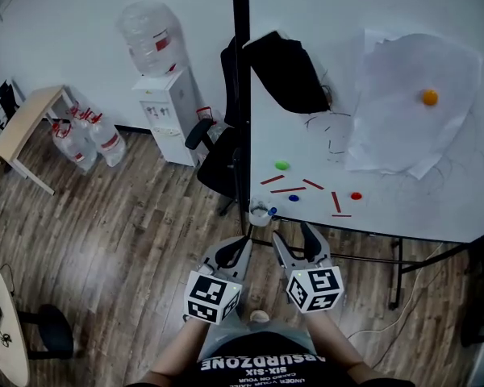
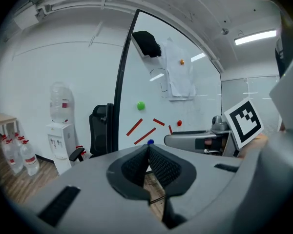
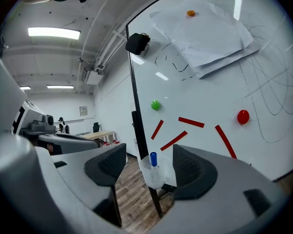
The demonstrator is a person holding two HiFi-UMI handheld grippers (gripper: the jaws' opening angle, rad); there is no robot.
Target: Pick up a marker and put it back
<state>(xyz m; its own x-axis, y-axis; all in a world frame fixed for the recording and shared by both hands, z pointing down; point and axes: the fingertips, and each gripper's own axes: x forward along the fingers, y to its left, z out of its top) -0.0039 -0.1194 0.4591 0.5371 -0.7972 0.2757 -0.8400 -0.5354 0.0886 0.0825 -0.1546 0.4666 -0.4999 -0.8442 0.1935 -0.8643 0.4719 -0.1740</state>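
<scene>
A blue-capped marker [image 1: 272, 211] stands in a small clear cup [image 1: 260, 214] fixed at the lower left corner of the whiteboard [image 1: 387, 22]. In the right gripper view the marker [image 3: 153, 159] and cup [image 3: 156, 177] lie straight ahead, beyond the jaws. My right gripper [image 3: 150, 150] is open and holds nothing; in the head view it [image 1: 291, 230] hovers just below the board's edge. My left gripper [image 1: 244, 243] is beside it, a little short of the cup. Its jaws meet at the tips [image 2: 148, 147] and nothing is between them.
Red strips [image 1: 289, 189], a green magnet [image 1: 282, 165], a red magnet [image 1: 356, 195], a blue magnet [image 1: 294, 197] and a paper sheet [image 1: 411, 103] are on the board. A black office chair [image 1: 218, 156], water dispenser [image 1: 165, 95], floor bottles [image 1: 85, 139] and wooden table [image 1: 28, 123] stand to the left.
</scene>
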